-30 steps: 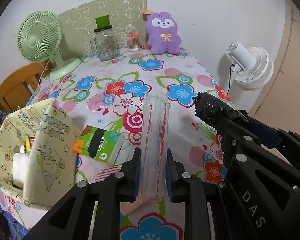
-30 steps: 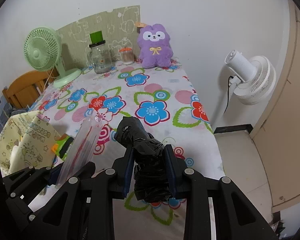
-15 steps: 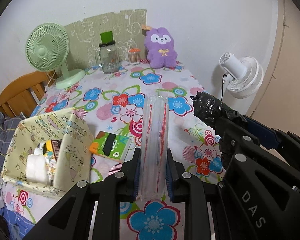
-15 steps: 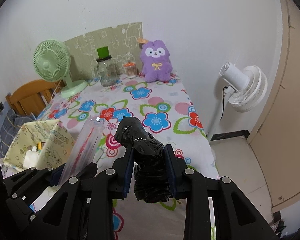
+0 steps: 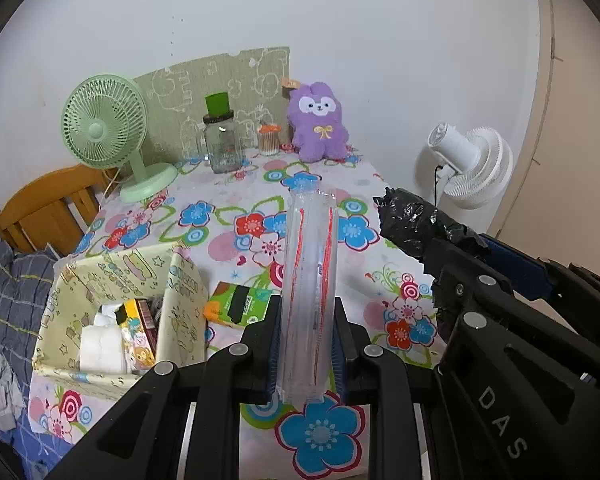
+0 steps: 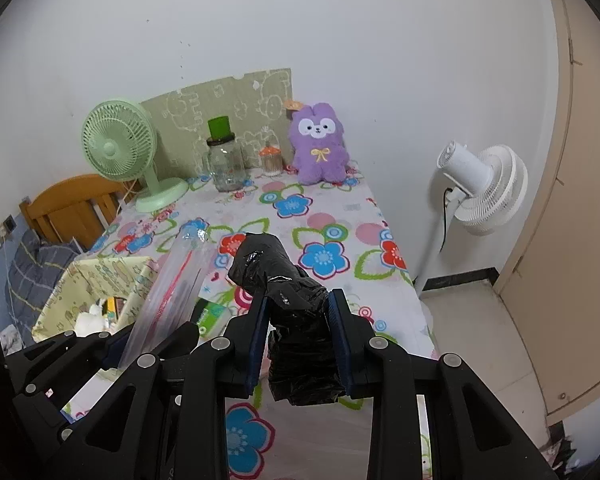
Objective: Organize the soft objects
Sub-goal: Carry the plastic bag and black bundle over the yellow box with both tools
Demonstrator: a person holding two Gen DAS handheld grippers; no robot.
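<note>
My left gripper is shut on a roll of clear plastic bags with red lines, held upright above the flowered tablecloth. My right gripper is shut on a roll of black plastic bags; this black roll also shows at the right of the left wrist view. The clear roll appears left of it in the right wrist view. A pale yellow fabric box with packets inside stands at the left. A green tissue pack lies beside the box.
At the table's far end stand a green desk fan, a glass jar with a green lid, a small swab jar and a purple plush toy. A white floor fan is right of the table, a wooden chair left.
Both grippers have risen and drawn back with their rolls; the table looks smaller and farther, and the inside of the fabric box has come into view.
</note>
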